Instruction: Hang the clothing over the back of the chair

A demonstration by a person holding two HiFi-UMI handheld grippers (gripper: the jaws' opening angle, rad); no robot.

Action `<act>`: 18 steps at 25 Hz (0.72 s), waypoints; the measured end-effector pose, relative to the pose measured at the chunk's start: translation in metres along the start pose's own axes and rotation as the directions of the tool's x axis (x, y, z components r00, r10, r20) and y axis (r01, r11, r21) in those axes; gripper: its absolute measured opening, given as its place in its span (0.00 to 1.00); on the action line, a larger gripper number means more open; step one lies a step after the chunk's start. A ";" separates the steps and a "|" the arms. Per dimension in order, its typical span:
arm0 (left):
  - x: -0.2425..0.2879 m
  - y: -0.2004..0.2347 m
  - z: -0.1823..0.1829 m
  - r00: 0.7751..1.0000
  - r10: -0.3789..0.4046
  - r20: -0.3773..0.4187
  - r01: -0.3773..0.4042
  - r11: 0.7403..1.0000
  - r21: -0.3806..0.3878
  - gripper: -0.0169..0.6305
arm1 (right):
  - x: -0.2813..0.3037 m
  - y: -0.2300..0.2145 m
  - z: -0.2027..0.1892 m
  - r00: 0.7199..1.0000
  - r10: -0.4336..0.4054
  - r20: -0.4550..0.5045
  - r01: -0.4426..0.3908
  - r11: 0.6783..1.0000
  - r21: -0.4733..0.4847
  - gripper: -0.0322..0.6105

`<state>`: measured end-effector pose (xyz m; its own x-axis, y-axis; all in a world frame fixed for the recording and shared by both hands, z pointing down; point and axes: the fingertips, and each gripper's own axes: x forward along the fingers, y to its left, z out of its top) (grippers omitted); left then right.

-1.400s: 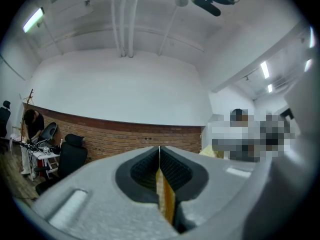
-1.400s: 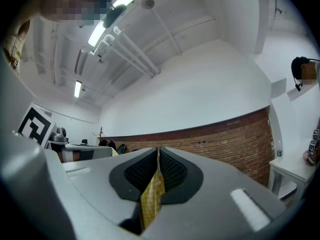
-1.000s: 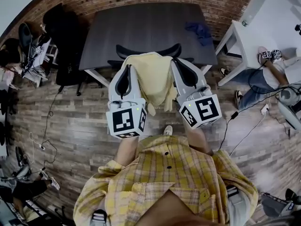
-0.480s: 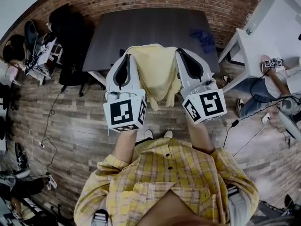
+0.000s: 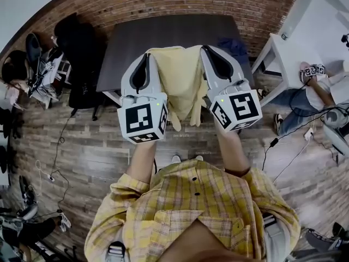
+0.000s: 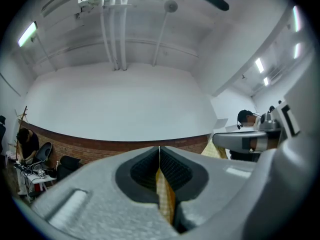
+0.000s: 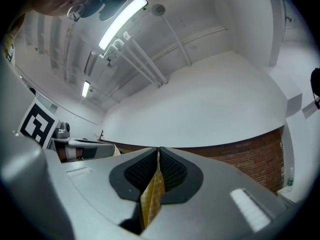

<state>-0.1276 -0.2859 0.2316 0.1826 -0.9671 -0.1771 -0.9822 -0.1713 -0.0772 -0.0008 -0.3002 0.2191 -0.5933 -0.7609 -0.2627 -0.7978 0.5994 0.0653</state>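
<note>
A pale yellow garment (image 5: 182, 83) hangs spread between my two grippers, high over the front edge of the dark table (image 5: 163, 29). The left gripper (image 5: 146, 58) is shut on its left top edge, the right gripper (image 5: 205, 50) on its right top edge. In the left gripper view a strip of yellow cloth (image 6: 165, 196) is pinched between the closed jaws of the left gripper (image 6: 159, 150). The right gripper view shows the same: yellow cloth (image 7: 152, 199) clamped in the right gripper (image 7: 158, 151). Both gripper cameras point up at the wall and ceiling. The garment hides the chair.
A blue cloth (image 5: 237, 45) lies on the dark table's right end. A white table (image 5: 292, 37) and a seated person (image 5: 319, 89) are at the right. Black bags and gear (image 5: 76, 53) stand along the brick wall at the left. Cables (image 5: 283, 146) run over the wooden floor.
Both grippers have risen and moved forward with the garment. The black chair back, visible above the cloth a second ago, is now covered by it.
</note>
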 end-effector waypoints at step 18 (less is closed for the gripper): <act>0.067 0.021 0.001 1.000 -0.014 -0.021 0.016 0.994 0.109 0.04 | 0.053 -0.038 -0.011 0.997 -0.065 -0.051 0.061 0.995 -0.081 0.08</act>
<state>-0.1361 -0.3545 0.2175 0.1954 -0.9684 -0.1550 -0.9684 -0.1655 -0.1869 -0.0031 -0.3660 0.2132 -0.5446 -0.8101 -0.2171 -0.8386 0.5297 0.1272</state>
